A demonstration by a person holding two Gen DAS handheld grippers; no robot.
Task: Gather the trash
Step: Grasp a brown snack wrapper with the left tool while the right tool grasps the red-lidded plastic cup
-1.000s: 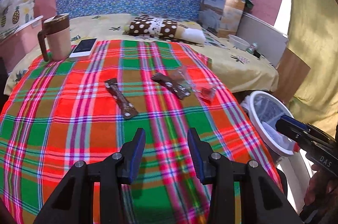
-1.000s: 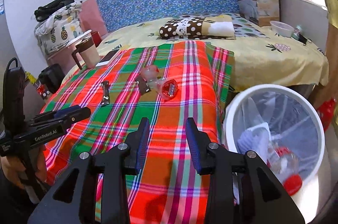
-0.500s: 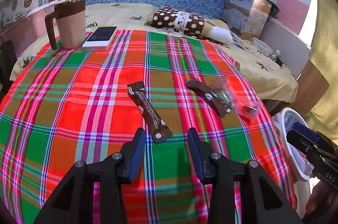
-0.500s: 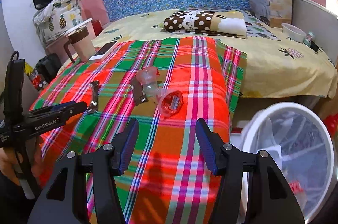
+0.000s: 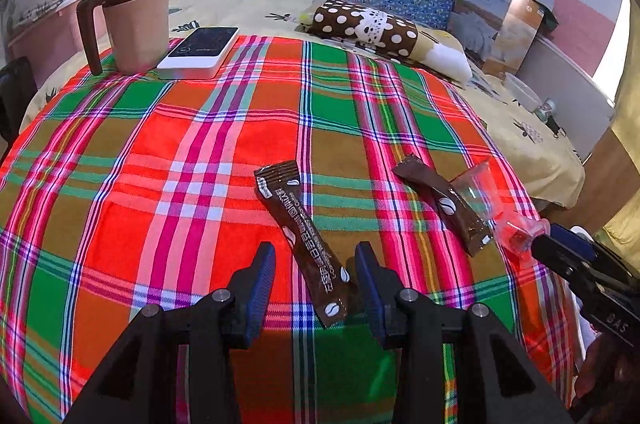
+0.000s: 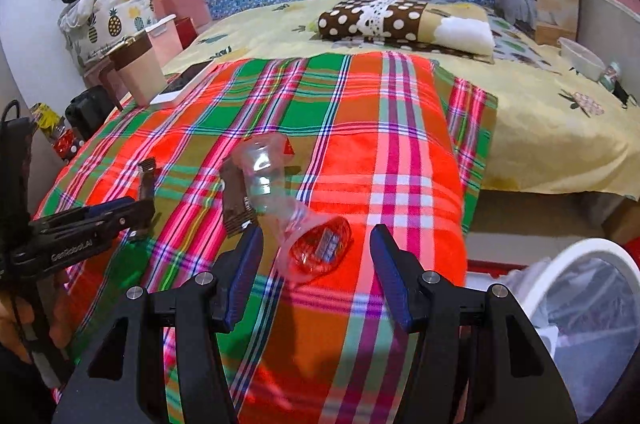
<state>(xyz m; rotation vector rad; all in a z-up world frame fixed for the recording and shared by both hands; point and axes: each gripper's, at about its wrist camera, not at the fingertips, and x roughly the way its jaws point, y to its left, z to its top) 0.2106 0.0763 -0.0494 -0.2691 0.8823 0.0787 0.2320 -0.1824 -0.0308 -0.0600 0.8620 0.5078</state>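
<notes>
A brown coffee sachet [image 5: 304, 236] lies on the plaid cloth [image 5: 160, 163], its near end between the open jaws of my left gripper [image 5: 315, 256]. A second brown sachet [image 5: 444, 203] lies to its right, partly under a clear plastic wrapper with a red end [image 5: 516, 232]. In the right wrist view my right gripper [image 6: 316, 240] is open around the red end of that clear wrapper [image 6: 316, 248]; the second sachet [image 6: 234, 199] lies just left of it. Neither gripper touches anything that I can see.
A white bin with a clear liner [image 6: 592, 308] stands off the cloth's right edge. A pink mug [image 5: 132, 15] and a phone [image 5: 200, 51] sit at the far left corner. A dotted pillow [image 5: 368, 27] and a box [image 5: 500, 19] lie on the bed behind.
Both grippers have moved forward over the cloth. The left now straddles the near sachet; the right has opened wider and now straddles the clear wrapper.
</notes>
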